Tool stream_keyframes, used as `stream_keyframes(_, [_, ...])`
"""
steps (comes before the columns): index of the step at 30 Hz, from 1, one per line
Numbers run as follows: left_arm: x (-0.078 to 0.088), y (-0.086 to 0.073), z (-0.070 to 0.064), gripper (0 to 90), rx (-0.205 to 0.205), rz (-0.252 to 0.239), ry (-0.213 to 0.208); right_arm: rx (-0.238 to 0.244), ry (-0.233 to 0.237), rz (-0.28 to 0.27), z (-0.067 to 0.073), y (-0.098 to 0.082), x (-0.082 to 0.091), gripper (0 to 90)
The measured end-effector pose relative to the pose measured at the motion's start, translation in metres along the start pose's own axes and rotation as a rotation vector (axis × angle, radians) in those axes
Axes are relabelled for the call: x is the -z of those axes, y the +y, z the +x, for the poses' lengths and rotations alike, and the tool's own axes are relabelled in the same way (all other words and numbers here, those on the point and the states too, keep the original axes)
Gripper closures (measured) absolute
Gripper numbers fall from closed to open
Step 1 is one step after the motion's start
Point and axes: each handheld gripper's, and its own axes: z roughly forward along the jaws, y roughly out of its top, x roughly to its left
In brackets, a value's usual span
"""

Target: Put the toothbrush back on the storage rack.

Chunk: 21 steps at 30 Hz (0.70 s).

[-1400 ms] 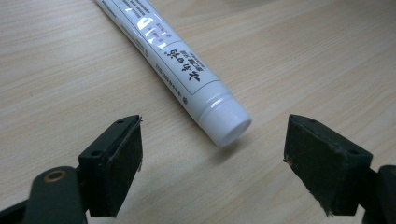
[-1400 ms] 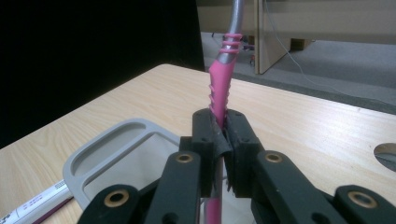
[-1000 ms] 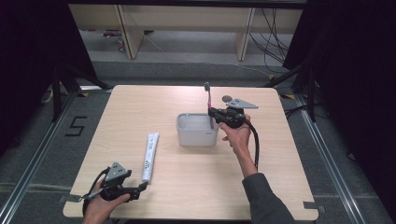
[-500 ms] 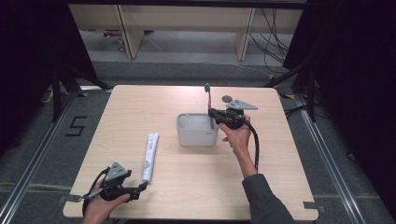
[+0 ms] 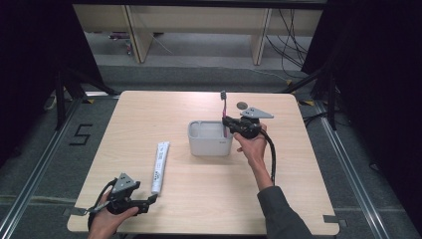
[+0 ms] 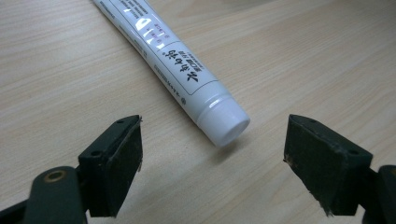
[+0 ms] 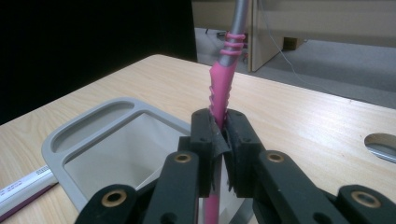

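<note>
I see the pink-and-grey toothbrush [image 7: 222, 88] standing nearly upright, pinched at its pink handle, its lower end over the grey tray [image 5: 199, 144]. The white toothpaste tube [image 6: 177, 65] lies flat on the bench, capped, left of the tray.

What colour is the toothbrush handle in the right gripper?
Pink, turning grey higher up the toothbrush; the right gripper view shows it best.

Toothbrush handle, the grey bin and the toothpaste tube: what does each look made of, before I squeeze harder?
Toothbrush: pink part looks rubbery and matte with raised ribs; upper shaft grey, smooth, probably hard plastic. Bin: grey moulded plastic, matte, rounded rim. Toothpaste tube: glossy white printed body, likely soft laminate plastic given the highlights; its cap looks like harder plastic.
</note>
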Motion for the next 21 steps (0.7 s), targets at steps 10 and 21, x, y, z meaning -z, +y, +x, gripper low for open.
stream_keyframes(10, [0.0002, 0.0003, 0.0004, 19.1, -0.01, 0.007, -0.004, 0.007, -0.008, 0.011, -0.0012, -0.0018, 0.0007, 82.6])
stream_keyframes(21, [0.0001, 0.0001, 0.0003, 19.0, -0.009, 0.001, -0.001, -0.024, -0.035, 0.012, 0.0026, -0.002, 0.0007, 57.4])
